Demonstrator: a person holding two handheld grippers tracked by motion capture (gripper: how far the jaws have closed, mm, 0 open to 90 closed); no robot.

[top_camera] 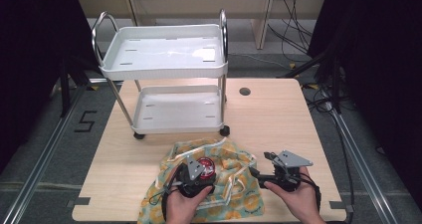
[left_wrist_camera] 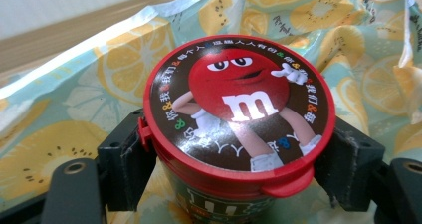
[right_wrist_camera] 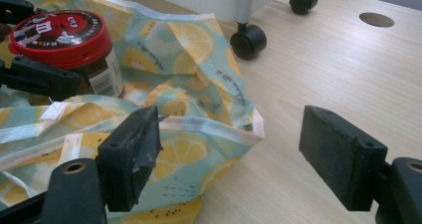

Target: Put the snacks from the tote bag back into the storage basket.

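Left tongs are pinching the red-lidded jar right over the lemon bag on the table. Right tongs are spread wide, at the bag's edge.

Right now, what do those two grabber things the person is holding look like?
Both are black. The left gripper and right gripper each carry a grey three-cornered plate on top and trail a black cable. Their jaws are chunky black blocks with flat, rough-looking faces, fixed on black brackets with round screw holes. The hands holding them are bare, with no sleeves in sight.
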